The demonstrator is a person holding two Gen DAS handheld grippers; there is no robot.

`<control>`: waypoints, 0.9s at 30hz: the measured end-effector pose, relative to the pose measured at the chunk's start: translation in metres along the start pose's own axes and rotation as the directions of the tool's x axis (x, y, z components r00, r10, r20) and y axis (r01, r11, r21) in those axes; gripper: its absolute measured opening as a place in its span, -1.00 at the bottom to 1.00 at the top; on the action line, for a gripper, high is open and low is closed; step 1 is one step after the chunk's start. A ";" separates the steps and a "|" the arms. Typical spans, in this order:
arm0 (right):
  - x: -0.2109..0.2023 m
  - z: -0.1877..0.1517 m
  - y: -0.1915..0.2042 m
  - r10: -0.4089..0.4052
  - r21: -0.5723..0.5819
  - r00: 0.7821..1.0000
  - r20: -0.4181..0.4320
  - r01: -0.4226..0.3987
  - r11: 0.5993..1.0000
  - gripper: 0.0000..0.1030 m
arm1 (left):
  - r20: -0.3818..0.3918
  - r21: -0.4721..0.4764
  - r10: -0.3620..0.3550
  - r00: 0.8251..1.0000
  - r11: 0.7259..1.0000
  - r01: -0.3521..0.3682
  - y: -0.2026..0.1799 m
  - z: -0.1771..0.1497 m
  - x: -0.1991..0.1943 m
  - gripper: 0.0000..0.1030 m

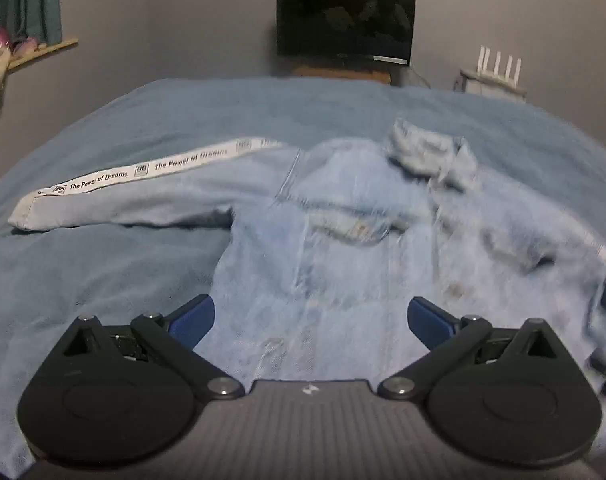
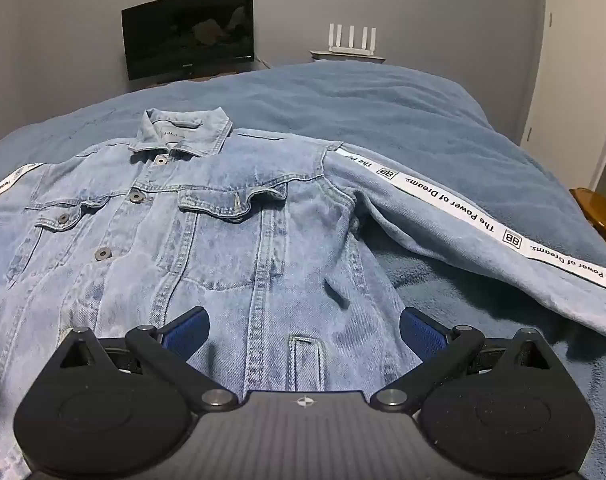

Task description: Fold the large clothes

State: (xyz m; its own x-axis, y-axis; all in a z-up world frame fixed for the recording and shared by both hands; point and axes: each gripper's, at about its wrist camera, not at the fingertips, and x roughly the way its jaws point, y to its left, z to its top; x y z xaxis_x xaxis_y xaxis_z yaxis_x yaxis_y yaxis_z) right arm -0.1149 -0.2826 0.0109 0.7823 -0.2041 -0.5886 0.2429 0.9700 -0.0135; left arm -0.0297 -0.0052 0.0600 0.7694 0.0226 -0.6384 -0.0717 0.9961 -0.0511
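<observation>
A light-blue denim jacket (image 2: 231, 240) lies face up on a bed (image 2: 383, 100) covered with a blue blanket, collar (image 2: 183, 132) toward the far wall, both sleeves spread out to the sides. Denim of this weight likely handles as a heavy, fairly stiff cloth: it should hold a crease and not slip much on the fleecy blanket, but thick seams, pocket flaps and metal buttons (image 2: 136, 197) will resist a pinch and make bulky folds. The better holds look to be single-layer edges, such as the hem, a cuff or the shoulder seam, not the button placket. The right sleeve (image 2: 483, 232), with its white printed tape, runs out to the right and near side; the left sleeve (image 1: 123, 200) stretches away to the left. The right claw (image 2: 303, 330) hangs just above the lower front panel beside a side pocket, jaws spread wide and empty, the sleeve off to its right. The left claw (image 1: 311, 320), equally wide and holding nothing, hovers over the jacket's lower left front, though that view is blurred.
</observation>
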 end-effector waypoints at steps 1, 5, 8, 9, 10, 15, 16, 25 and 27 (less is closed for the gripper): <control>-0.001 0.000 0.000 0.002 -0.003 1.000 0.004 -0.002 1.000 0.99 | 0.007 -0.059 -0.020 1.000 0.998 0.021 -0.001 0.010 -0.008 1.00; -0.004 -0.002 0.000 0.006 -0.011 1.000 0.009 -0.005 1.000 0.99 | 0.072 -0.270 -0.061 0.996 0.960 0.078 -0.011 0.054 -0.039 1.00; -0.006 -0.002 -0.003 0.005 -0.005 1.000 0.013 -0.005 1.000 0.99 | 0.145 -0.381 0.015 0.989 0.924 0.042 -0.023 0.087 -0.059 1.00; -0.006 -0.002 -0.004 0.002 -0.003 1.000 0.015 -0.002 1.000 0.99 | 0.159 -0.432 0.038 0.987 0.901 0.035 -0.021 0.094 -0.064 1.00; -0.007 -0.002 -0.004 -0.001 0.000 1.000 0.016 0.001 1.000 0.99 | 0.159 -0.487 0.065 0.985 0.873 0.021 -0.018 0.098 -0.066 1.00; -0.006 -0.003 -0.006 0.004 0.018 1.000 0.007 -0.004 1.000 0.99 | 0.087 -0.518 0.199 0.976 0.846 -0.126 0.003 0.084 -0.052 1.00; -0.005 -0.003 -0.006 0.007 0.015 1.000 0.006 -0.007 1.000 0.99 | 0.044 -0.506 0.240 0.970 0.842 -0.186 0.011 0.076 -0.044 1.00; -0.002 -0.005 0.003 0.012 -0.021 1.000 -0.002 -0.012 1.000 0.99 | -0.115 -0.239 0.309 0.944 0.914 -0.328 0.055 -0.004 -0.017 1.00; -0.001 -0.006 0.003 0.009 -0.020 1.000 -0.004 -0.009 1.000 0.99 | -0.099 -0.075 0.264 0.959 0.959 -0.272 0.038 -0.018 -0.017 1.00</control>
State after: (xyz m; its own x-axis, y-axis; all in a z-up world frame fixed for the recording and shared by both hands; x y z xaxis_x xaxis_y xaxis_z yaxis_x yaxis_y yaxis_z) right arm -0.1184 -0.2788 0.0071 0.7819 -0.1947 -0.5922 0.2243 0.9742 -0.0242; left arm -0.0569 0.0309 0.0544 0.6566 0.2763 -0.7018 -0.3253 0.9432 0.0670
